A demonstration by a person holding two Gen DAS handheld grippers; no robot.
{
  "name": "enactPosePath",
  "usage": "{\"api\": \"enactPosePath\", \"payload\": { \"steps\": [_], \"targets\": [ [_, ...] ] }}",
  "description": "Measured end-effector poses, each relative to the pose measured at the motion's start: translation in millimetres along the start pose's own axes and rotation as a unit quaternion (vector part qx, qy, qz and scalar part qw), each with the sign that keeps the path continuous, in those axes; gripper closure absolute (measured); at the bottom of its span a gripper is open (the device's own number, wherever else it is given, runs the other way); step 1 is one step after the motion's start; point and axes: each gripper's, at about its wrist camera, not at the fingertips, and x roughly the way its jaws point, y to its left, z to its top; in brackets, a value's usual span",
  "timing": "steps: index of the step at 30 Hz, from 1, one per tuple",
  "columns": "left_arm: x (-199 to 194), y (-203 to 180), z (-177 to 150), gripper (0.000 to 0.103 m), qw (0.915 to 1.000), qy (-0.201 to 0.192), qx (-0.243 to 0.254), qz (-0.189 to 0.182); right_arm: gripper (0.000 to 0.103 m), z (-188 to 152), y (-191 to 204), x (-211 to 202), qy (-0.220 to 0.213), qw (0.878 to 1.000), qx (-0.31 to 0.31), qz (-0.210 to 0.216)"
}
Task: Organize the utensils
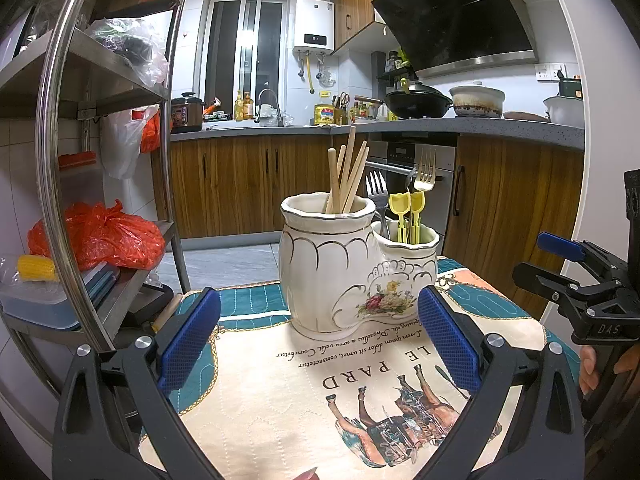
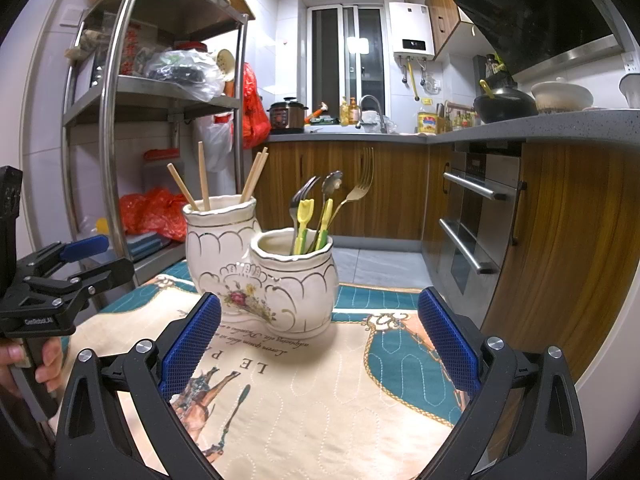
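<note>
We are holding both grippers low over a printed tablecloth (image 1: pixel 280 392), and each is spread wide with nothing between its blue pads. The left gripper (image 1: pixel 318 334) is facing the two-part ceramic holder (image 1: pixel 340 272), which is standing upright on the cloth; the right gripper (image 2: pixel 318 336) is facing it from the other side. The wooden chopsticks (image 1: pixel 346 176) are leaning in the taller compartment, while the silver fork (image 2: pixel 302 204), gold fork (image 2: pixel 358 188), a spoon (image 2: pixel 332 184) and two yellow plastic picks (image 2: pixel 304 220) are sitting in the shorter one. The holder's walls are hiding the lower ends of all of them. In the left view the spoon is mostly hidden behind the forks. A hand (image 2: pixel 28 364) is showing only in part at the frame edge, gripping the left gripper's handle.
</note>
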Motion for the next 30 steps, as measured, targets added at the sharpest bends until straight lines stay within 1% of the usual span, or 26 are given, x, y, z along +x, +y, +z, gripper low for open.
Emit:
{"api": "enactPosePath", "payload": {
  "steps": [25, 28, 30],
  "targets": [
    [0.0, 0.7, -0.2, 0.006, 1.0000, 0.000, 0.000, 0.001, 0.005, 0.1, -0.6, -0.8, -0.001, 1.000, 0.000, 0.000],
    [-0.4, 0.2, -0.2, 0.006, 1.0000, -0.002, 0.001, 0.003, 0.005, 0.2, 0.0, -0.2, 0.000, 1.000, 0.000, 0.000],
    [-0.9, 0.4, 0.6, 0.006, 0.9999, -0.003, 0.000, 0.012, 0.005, 0.5, -0.2, -0.4, -0.001, 1.000, 0.001, 0.000]
  ]
}}
